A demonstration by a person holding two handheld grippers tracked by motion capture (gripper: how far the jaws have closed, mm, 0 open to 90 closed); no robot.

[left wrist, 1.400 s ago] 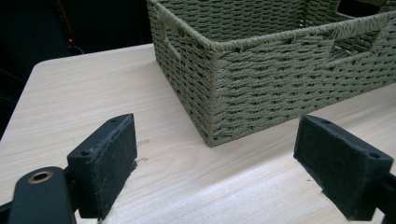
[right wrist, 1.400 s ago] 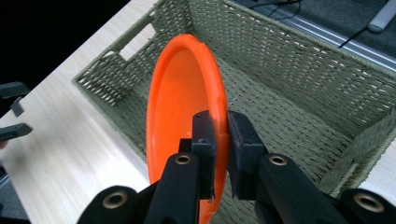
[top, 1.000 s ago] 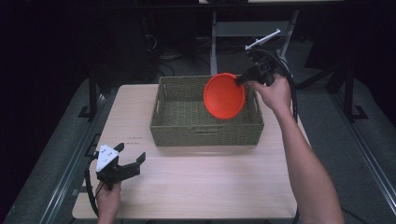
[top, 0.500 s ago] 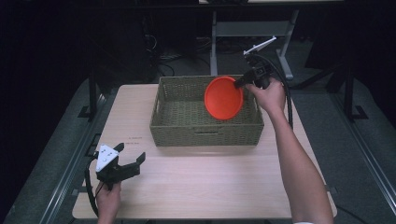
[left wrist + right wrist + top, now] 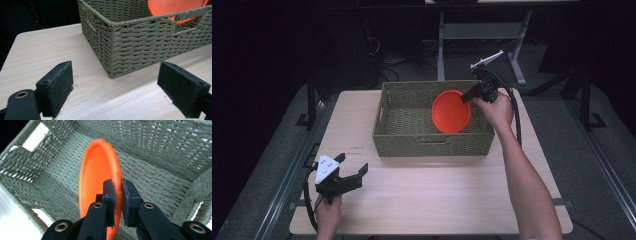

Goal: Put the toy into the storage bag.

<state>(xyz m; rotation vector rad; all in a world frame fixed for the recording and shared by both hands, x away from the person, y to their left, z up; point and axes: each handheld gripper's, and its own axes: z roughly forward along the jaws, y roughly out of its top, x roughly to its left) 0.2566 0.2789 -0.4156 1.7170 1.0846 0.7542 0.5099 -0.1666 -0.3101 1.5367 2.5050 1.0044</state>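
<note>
Right gripper sat at about 1 o'clock over the counter, jaws pinched tight on the rim of an orange plate, which stood on edge inside the right half of the woven basket; in the right gripper view the plate ran edge-on between the pads with basket weave all around. Left gripper rested low at 8 o'clock near the counter's front-left corner, jaws spread wide and holding nothing, pads flanking the basket's near corner, well apart from it.
</note>
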